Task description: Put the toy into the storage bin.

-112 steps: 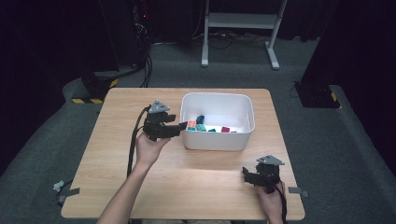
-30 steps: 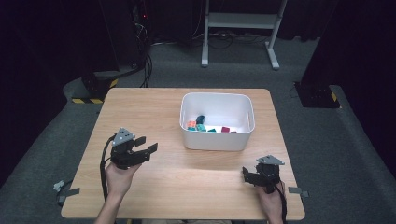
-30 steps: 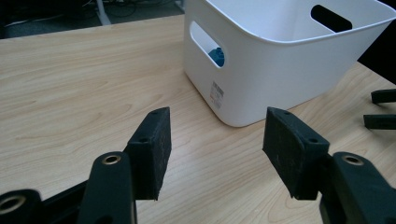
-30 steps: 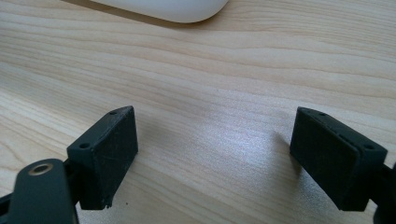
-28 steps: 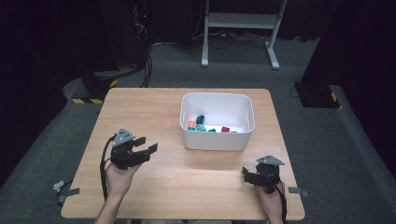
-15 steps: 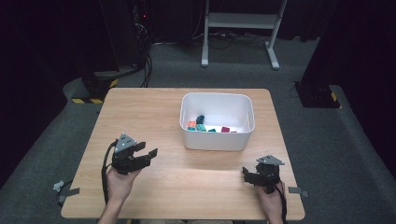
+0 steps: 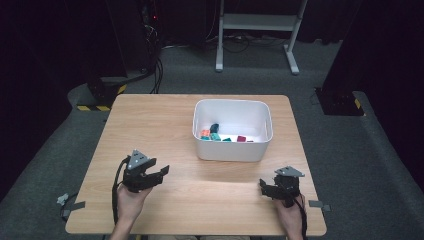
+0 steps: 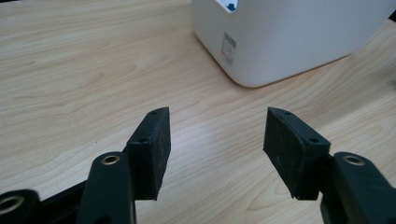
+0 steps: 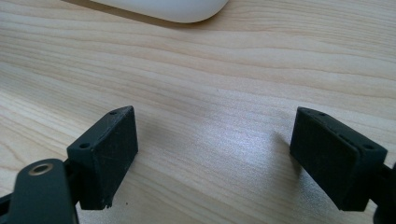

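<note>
Grippers apart on table (image 7: 200, 200) — left gripper (image 7: 162, 171) half open, empty; right gripper (image 7: 263, 186) wide open, empty; bin (image 7: 232, 147) ahead of both.

White bin (image 7: 232, 147) — upright, mid-table, small coloured blocks (image 7: 220, 136) inside

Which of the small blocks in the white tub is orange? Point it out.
The orange block lies farthest left in the white tub, against its near-left wall, beside a teal block; a dark red one lies farther right.
</note>
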